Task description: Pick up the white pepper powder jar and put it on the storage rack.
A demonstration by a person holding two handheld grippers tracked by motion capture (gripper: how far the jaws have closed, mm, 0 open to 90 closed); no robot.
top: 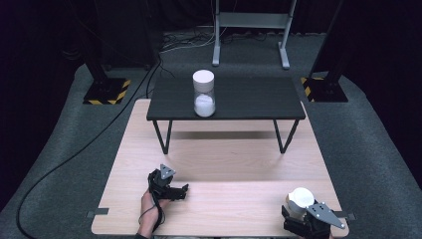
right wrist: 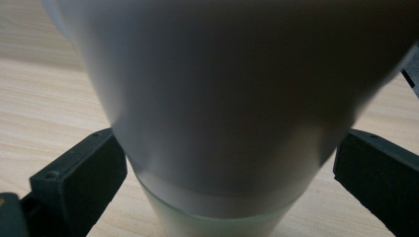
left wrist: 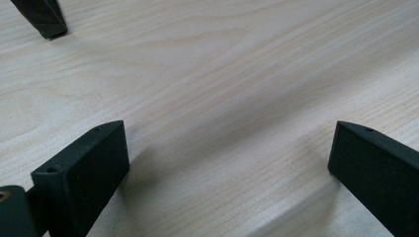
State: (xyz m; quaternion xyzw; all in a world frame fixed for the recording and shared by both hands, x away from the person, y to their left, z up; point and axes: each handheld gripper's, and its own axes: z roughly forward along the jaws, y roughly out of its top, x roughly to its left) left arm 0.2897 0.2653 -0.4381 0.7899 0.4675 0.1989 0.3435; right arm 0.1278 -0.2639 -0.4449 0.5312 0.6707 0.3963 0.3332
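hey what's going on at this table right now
A person is working at a light wooden table with a gripper in each hand. The right gripper has its jaws around a white cup-like container near the front right corner. The left gripper rests open on the wood, holding nothing. Farther back, a clear jar with a white lid stands on a small black table.

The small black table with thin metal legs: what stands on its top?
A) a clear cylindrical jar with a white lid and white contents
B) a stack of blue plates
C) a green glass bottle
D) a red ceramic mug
A: in the high view a clear cylindrical jar with a white lid, white material filling its lower part, stands upright on the small black table.
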